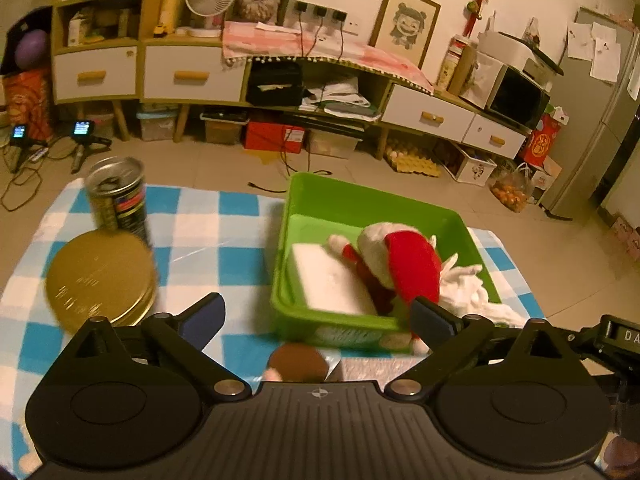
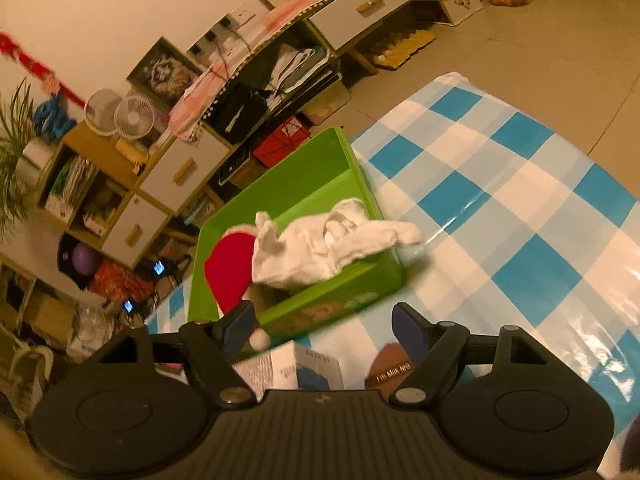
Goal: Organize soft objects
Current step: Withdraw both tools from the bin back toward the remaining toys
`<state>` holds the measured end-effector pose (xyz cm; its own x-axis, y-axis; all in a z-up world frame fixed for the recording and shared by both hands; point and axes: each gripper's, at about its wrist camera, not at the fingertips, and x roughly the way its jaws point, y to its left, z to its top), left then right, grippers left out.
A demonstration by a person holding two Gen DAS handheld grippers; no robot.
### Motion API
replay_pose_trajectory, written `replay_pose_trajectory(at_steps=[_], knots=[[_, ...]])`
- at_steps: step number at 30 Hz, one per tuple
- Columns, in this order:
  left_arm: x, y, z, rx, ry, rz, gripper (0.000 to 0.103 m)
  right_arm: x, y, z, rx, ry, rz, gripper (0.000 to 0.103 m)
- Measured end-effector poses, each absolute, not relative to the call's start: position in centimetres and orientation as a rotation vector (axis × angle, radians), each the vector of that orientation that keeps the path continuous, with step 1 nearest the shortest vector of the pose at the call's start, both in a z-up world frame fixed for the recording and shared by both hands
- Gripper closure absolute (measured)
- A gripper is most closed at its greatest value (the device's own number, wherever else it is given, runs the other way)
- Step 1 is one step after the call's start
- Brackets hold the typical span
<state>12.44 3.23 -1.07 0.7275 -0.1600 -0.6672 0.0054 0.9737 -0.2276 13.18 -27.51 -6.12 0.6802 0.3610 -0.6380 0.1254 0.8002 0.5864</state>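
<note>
hidden: brown disc (image 1: 298,362) under tool | blurred: can (image 1: 118,196)

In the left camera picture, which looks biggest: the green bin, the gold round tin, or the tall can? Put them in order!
As they look in that view:
1. Green bin, clearly biggest.
2. Gold round tin.
3. Tall can, smallest, though it stands farther back, so real sizes are unsure.
</note>
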Motion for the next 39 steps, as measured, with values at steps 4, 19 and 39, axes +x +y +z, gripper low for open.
replay_pose_trajectory(at_steps=[4,19,39], knots=[[10.7,4.1,-0.9,-0.214,0.746,-0.088,0.006,12.2,-26.9,-5.8,0.597,0.824,0.179,0.044],[5.2,6.7,-2.6,-0.214,0.73,-0.089,0.005,8.5,-26.8,-6.1,0.433,0.816,0.221,0.037],[1.1,3.6,-8.2,-0.062,0.733,-0.223,0.005,4.5,-23.4,-11.2,0.156,0.876,0.281,0.036]])
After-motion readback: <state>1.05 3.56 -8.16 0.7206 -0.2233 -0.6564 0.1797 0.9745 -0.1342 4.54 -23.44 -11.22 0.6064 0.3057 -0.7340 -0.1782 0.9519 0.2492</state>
